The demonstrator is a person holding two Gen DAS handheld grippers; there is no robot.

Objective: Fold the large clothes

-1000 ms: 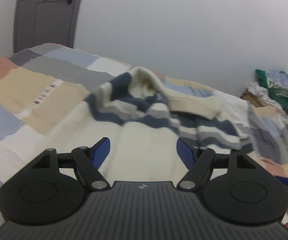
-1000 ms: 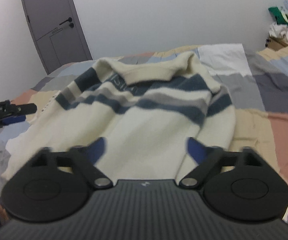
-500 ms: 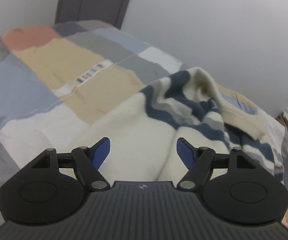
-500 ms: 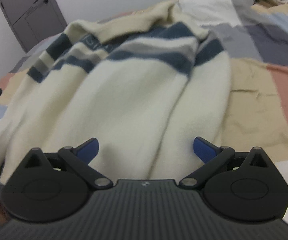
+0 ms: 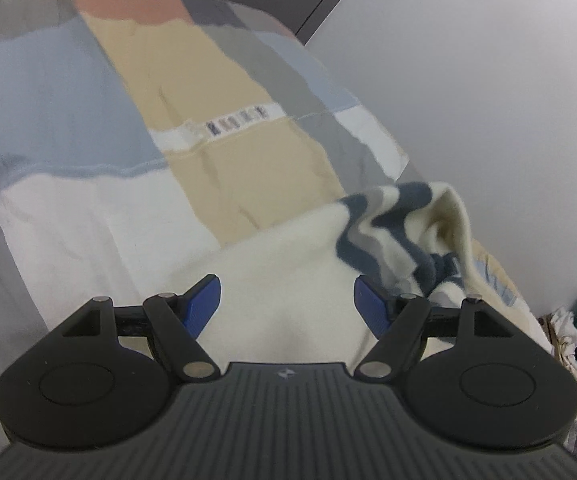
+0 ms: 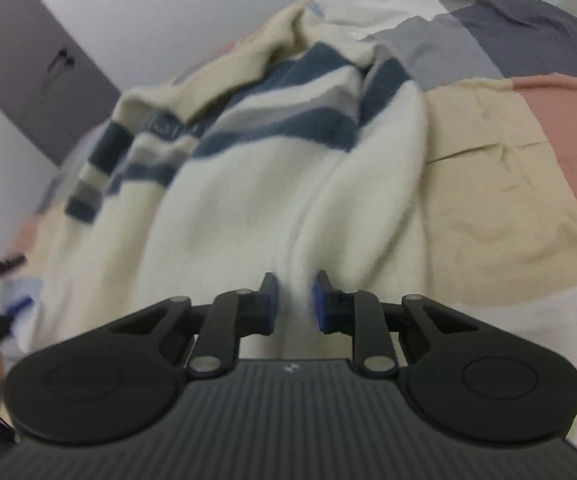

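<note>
Cream sweater [image 6: 256,200] with navy and grey stripes, lying rumpled on the patchwork bedspread [image 6: 500,184]. Right gripper [image 6: 293,300]: blue pads pinched on a ridge of the sweater's cream hem. Left gripper [image 5: 287,304]: fingers spread wide over the cream fabric, holding nothing.

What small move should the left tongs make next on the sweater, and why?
Probably close the left tongs on the sweater hem. Their jaws stand wide open over the cream cloth, while the right tongs already pinch a fold of it, so both hands could then lift.
</note>
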